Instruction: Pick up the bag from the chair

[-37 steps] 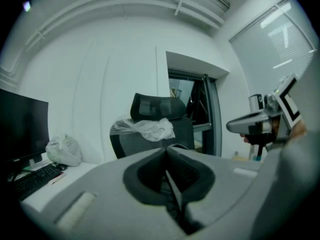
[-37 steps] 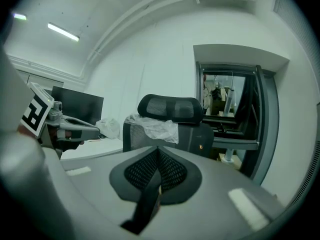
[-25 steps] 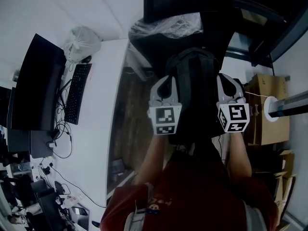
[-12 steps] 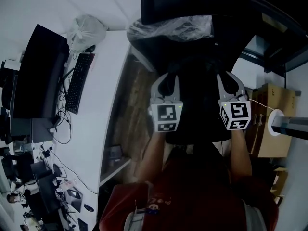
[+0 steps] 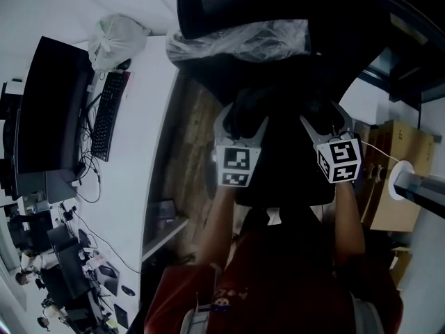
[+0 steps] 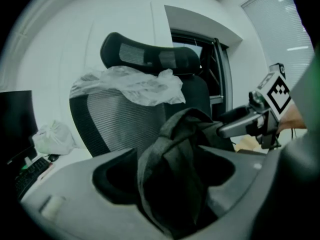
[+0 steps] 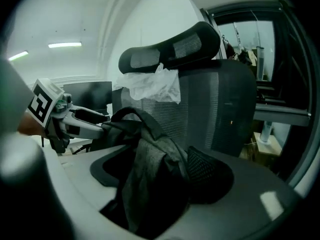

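Note:
The bag (image 5: 281,162) is a dark grey backpack, held up between my two grippers in front of the black mesh office chair (image 5: 264,5). My left gripper (image 5: 242,122) is shut on a fold of the bag's fabric (image 6: 172,184), which fills the gap between its jaws. My right gripper (image 5: 323,122) is shut on another fold (image 7: 150,179), next to a mesh pocket. Each gripper view shows the other gripper pinching the bag's top. Crumpled clear plastic (image 5: 240,40) drapes over the chair's back below the headrest. The chair's seat is hidden by the bag.
A white desk (image 5: 149,152) stands at the left with a keyboard (image 5: 108,124), a dark monitor (image 5: 49,110) and a white plastic bag (image 5: 115,37). A cardboard box (image 5: 389,172) stands at the right. Wooden floor (image 5: 188,158) shows between desk and chair.
Both grippers have stayed shut on the bag. The chair's back and headrest now fill more of the top of the head view, and the bag's top is darker and harder to make out.

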### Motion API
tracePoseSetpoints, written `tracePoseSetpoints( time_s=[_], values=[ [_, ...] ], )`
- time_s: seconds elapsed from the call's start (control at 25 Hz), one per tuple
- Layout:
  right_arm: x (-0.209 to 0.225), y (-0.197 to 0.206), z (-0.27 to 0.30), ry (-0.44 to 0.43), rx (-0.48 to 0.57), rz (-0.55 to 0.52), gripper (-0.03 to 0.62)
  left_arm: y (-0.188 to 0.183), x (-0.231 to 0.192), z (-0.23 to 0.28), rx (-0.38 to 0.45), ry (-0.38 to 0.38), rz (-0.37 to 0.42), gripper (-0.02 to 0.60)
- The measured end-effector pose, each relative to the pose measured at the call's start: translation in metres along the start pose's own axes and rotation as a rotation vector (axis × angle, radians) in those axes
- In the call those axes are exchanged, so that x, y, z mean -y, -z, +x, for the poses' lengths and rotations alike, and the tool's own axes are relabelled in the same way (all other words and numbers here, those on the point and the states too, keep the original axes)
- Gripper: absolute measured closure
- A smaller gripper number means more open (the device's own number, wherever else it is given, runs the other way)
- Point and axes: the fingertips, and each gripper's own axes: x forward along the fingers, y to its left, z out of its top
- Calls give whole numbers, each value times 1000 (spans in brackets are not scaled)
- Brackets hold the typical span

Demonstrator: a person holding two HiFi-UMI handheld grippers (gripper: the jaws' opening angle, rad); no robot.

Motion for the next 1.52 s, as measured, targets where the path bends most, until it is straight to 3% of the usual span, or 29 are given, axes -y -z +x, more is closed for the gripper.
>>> tracePoseSetpoints(
  time_s=[0.24, 0.4, 0.64, 0.88, 1.16, 1.52],
  values=[
    [12, 23, 27, -60, -56, 2, 244, 12, -3, 29, -28, 9, -25, 216],
    [16, 25, 36, -76, -29, -7, 250, 14, -2, 40, -22, 22, -50, 253],
    [22, 27, 45, -107, -30, -12, 356, 17, 1, 47, -40, -14, -76, 353],
    [24, 28, 42, -121, -33, 3, 413, 16, 7, 45, -49, -60, -102, 380],
    [10, 31, 21, -147, -29, 0, 447, 18, 20, 18, -34, -95, -130, 405],
    [-27, 16, -38, -133, 20, -68, 462, 7, 47, -55, 68, -131, -153, 419]
  ],
)
